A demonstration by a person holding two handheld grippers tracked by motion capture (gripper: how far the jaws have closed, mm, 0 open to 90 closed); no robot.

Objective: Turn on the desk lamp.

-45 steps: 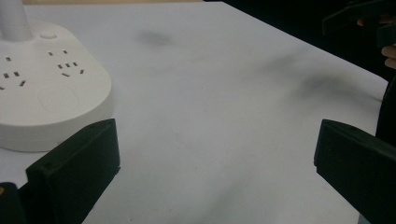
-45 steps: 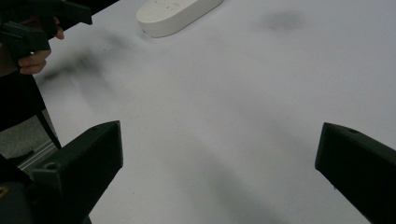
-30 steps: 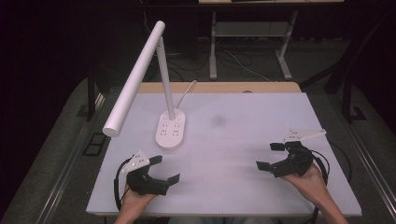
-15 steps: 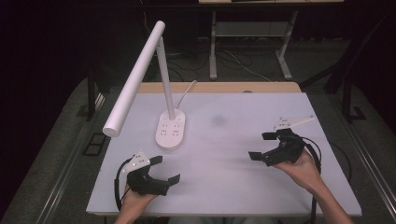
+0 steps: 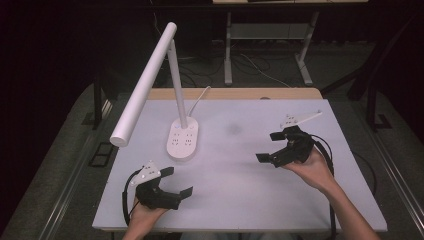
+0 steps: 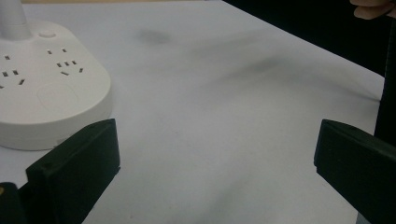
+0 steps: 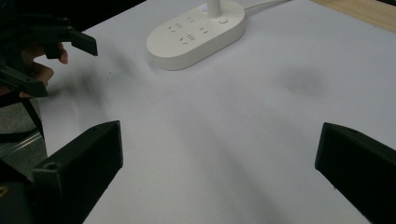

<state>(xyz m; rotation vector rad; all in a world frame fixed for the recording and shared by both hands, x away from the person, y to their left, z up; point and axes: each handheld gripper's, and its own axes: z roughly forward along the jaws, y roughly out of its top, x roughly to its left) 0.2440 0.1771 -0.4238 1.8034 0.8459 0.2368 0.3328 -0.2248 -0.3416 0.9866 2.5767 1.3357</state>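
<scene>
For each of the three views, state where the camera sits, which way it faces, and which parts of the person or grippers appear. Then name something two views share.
High view: above the person's side, looking forward and down on the table; both forearms, left gripper, right gripper.
Left gripper view: rides the left gripper, facing across the table past the lamp base; own open jaws.
Right gripper view: rides the right gripper, facing the lamp base; own open jaws, the other gripper.
Shared: lamp base.
</scene>
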